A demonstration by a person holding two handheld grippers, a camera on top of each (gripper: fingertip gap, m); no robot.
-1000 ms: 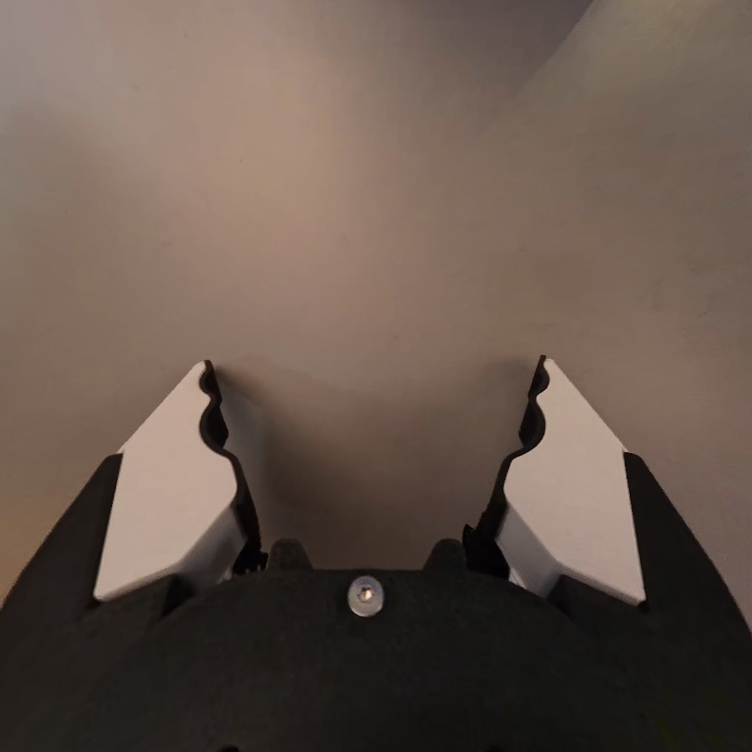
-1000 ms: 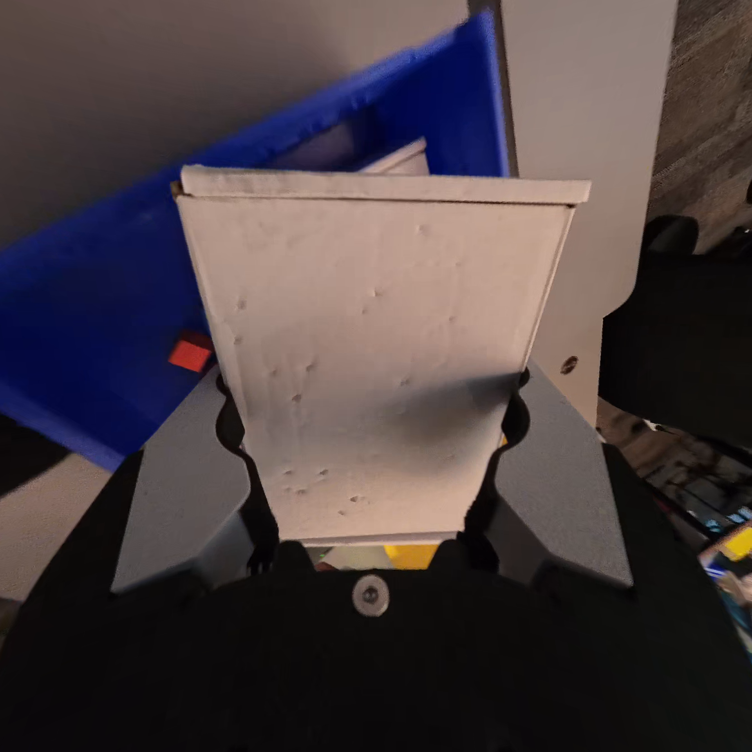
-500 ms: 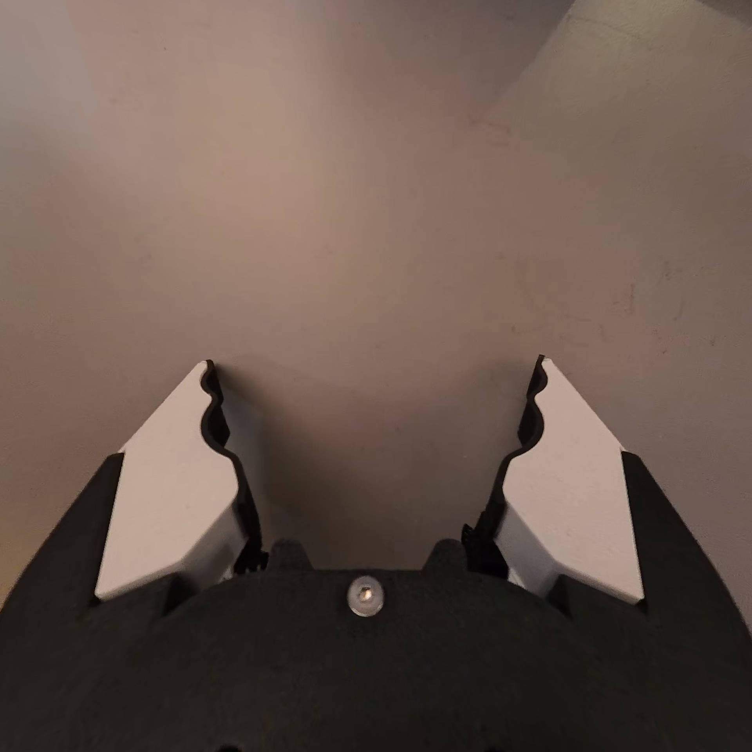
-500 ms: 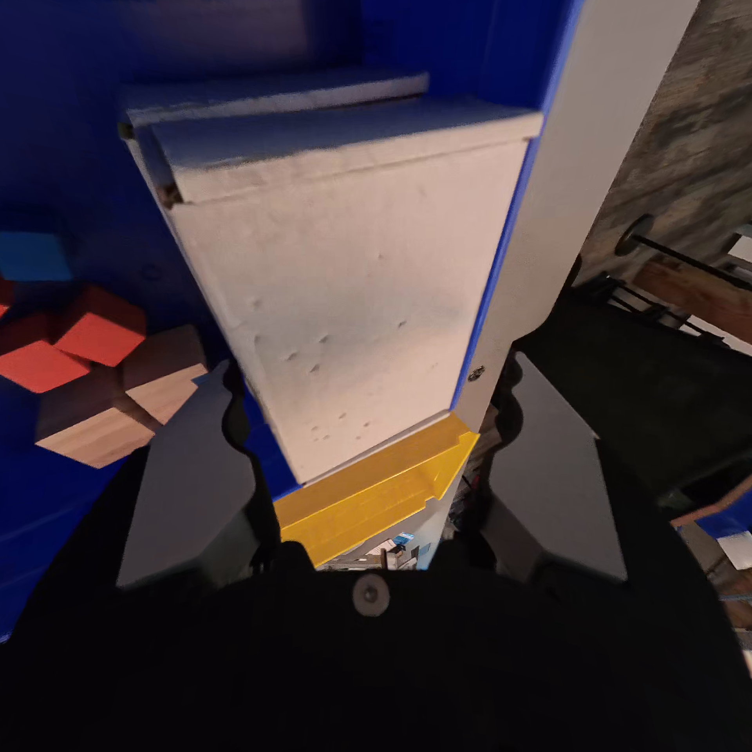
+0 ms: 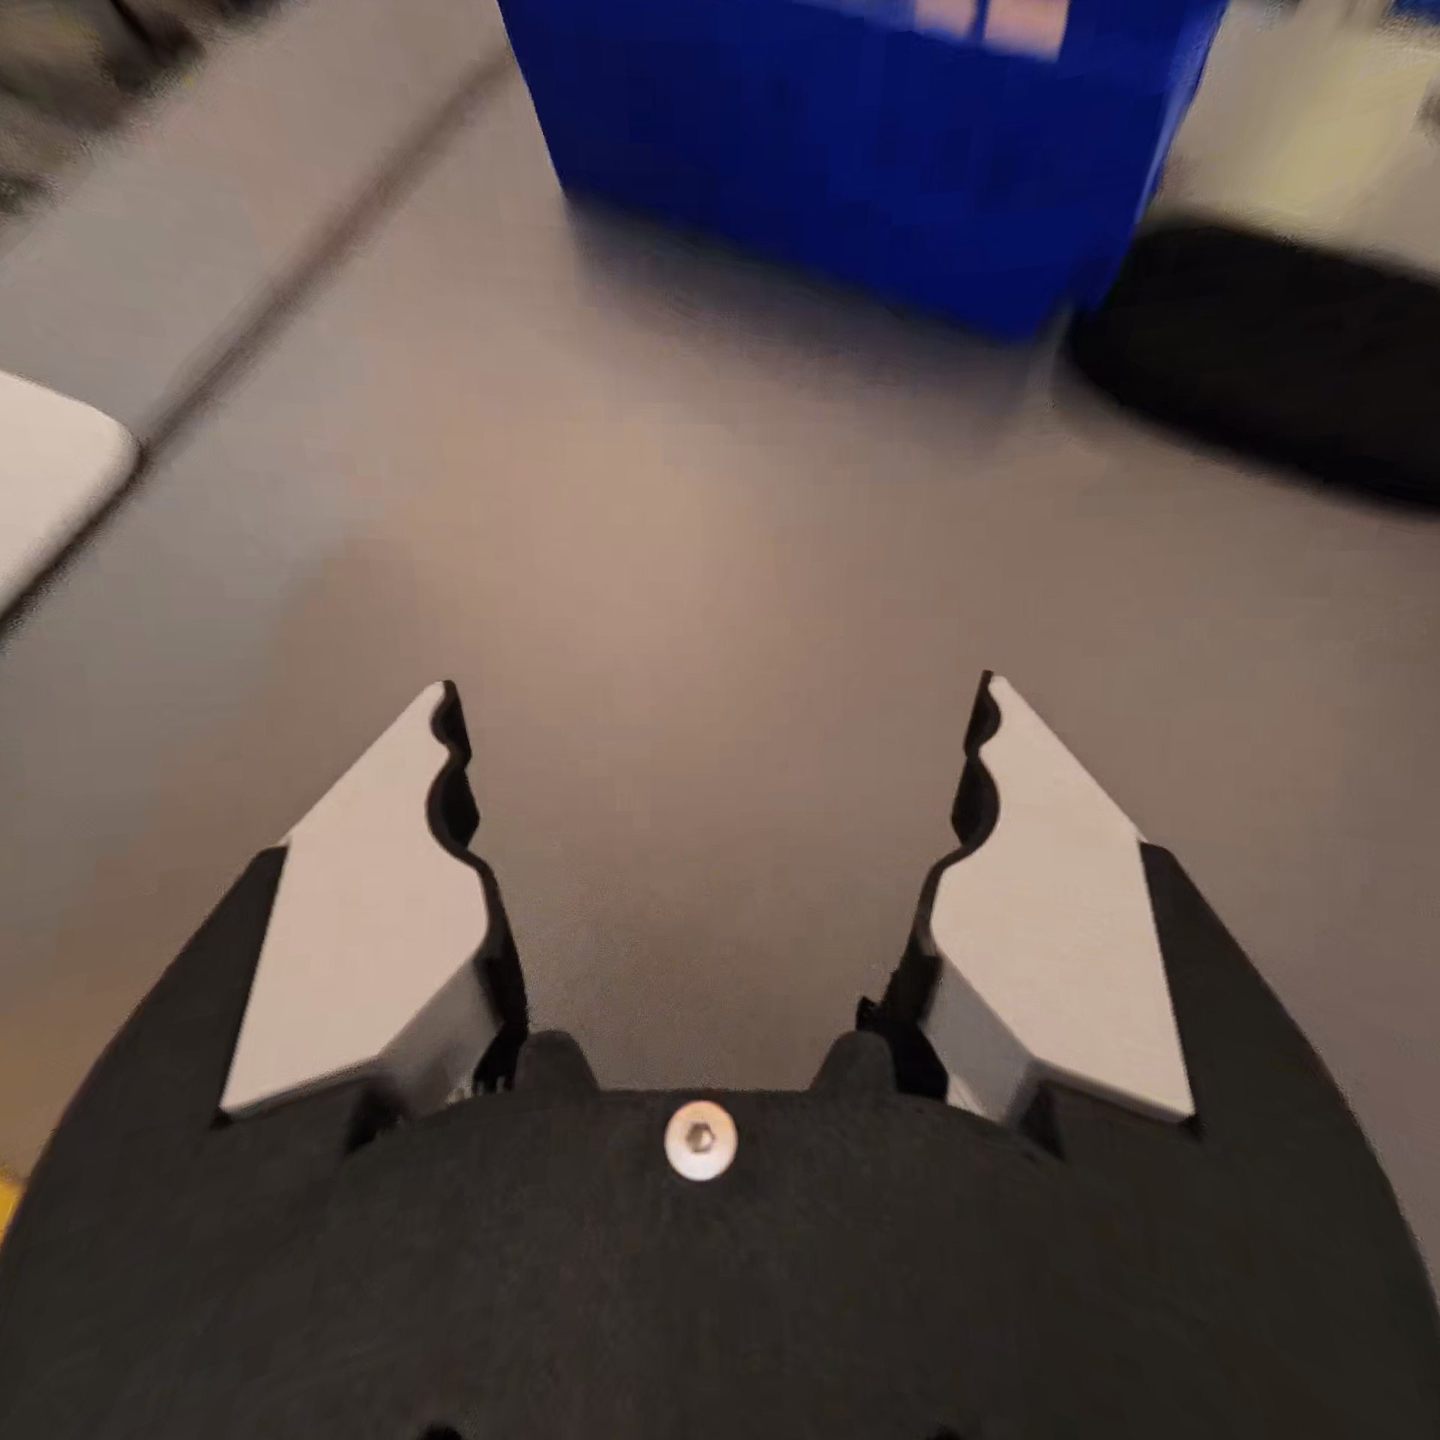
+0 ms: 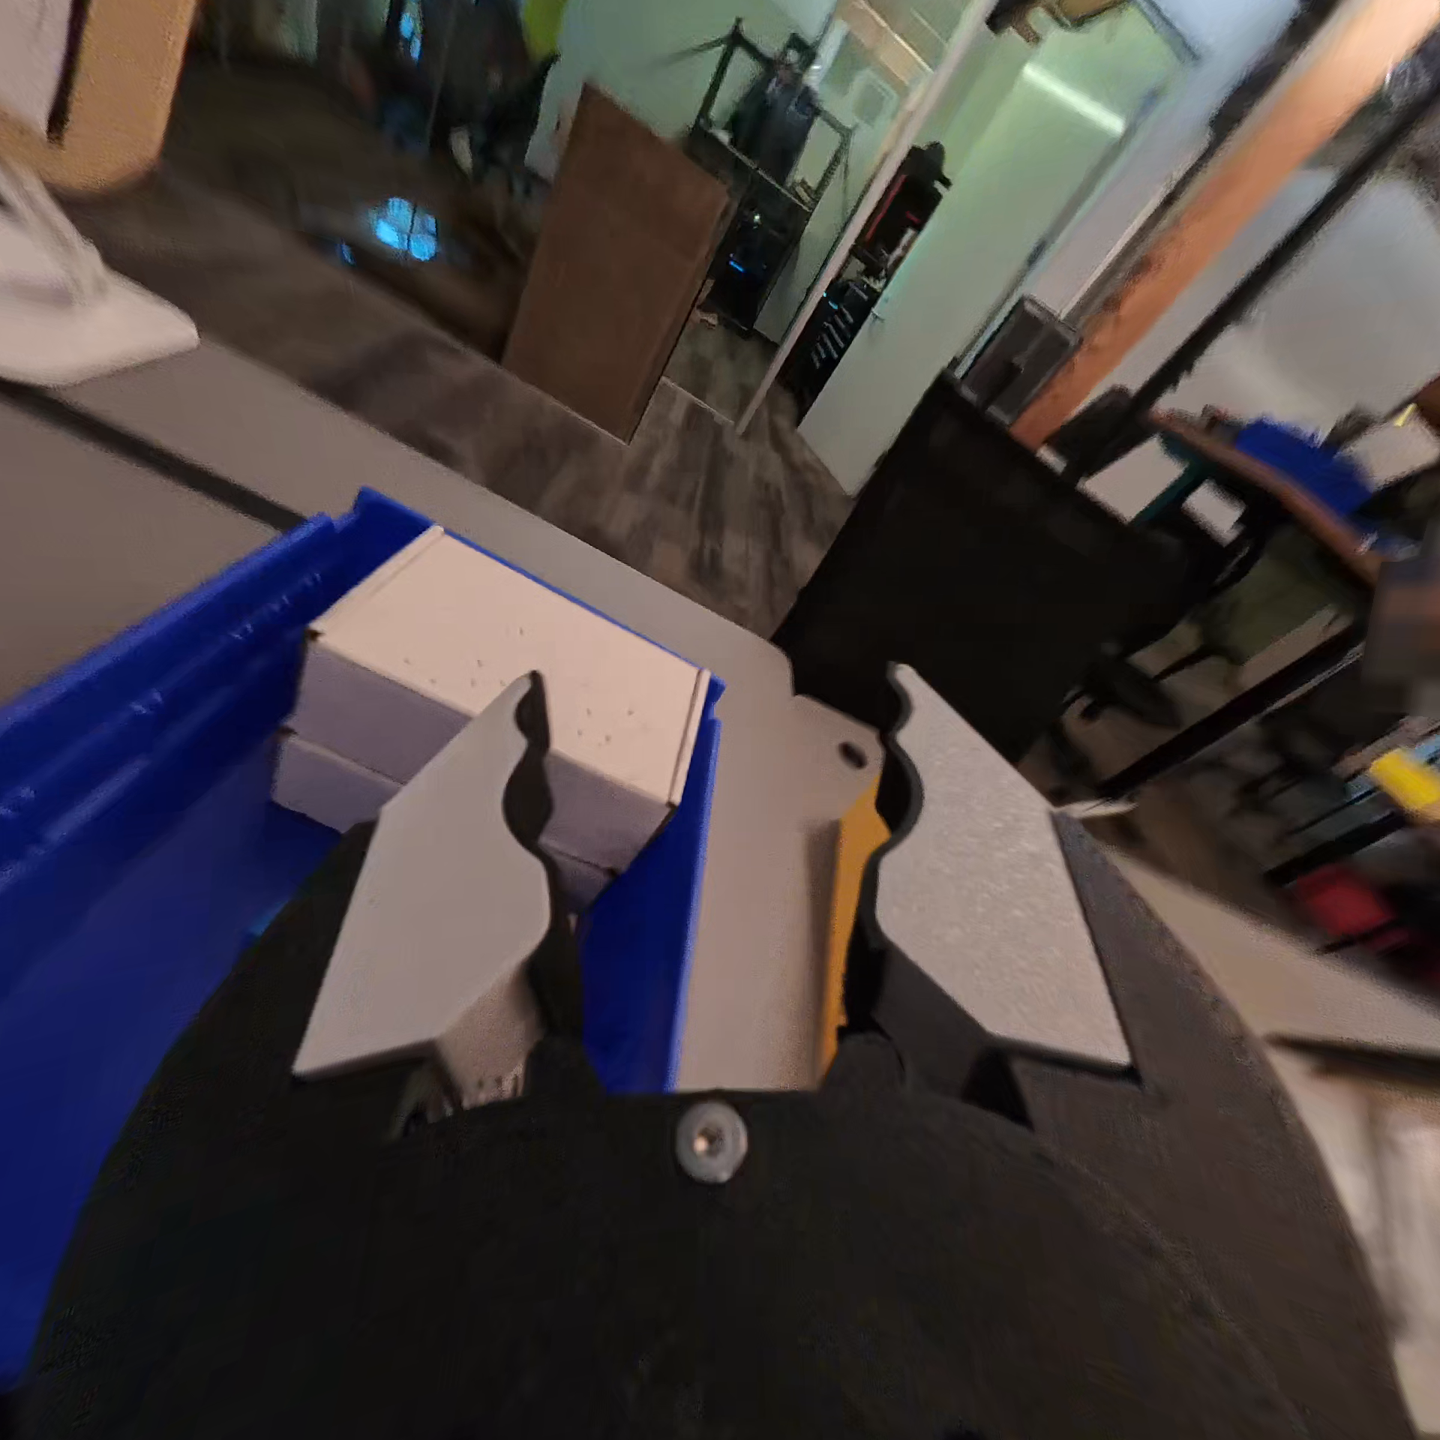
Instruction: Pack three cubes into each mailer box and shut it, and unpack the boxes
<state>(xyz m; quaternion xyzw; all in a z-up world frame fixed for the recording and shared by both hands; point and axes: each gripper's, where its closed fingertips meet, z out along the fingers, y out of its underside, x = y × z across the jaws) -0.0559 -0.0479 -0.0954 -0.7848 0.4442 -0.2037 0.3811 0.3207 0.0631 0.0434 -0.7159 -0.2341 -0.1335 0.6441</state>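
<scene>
A shut white mailer box (image 6: 499, 647) lies on top of another white box (image 6: 335, 779) inside the blue bin (image 6: 140, 779), at the bin's right end. My right gripper (image 6: 713, 678) is open and empty, raised just above the bin's right wall (image 6: 647, 935). My left gripper (image 5: 715, 678) is open and empty above the grey table (image 5: 701, 545). The blue bin (image 5: 841, 140) stands ahead of it, blurred. No cubes show.
The table's rounded corner (image 6: 802, 740) lies under my right gripper, with a yellow part (image 6: 857, 841) below it. A black chair (image 5: 1262, 351) is right of the bin. A second white table (image 5: 47, 483) is at the left. Office furniture fills the background. One gripper's finger ends stand about 40 cm off the other's.
My right gripper let go of the white mailer box, leaving it in the blue bin, and pulled up and back. My left gripper tilted up, so the bin came into view.
</scene>
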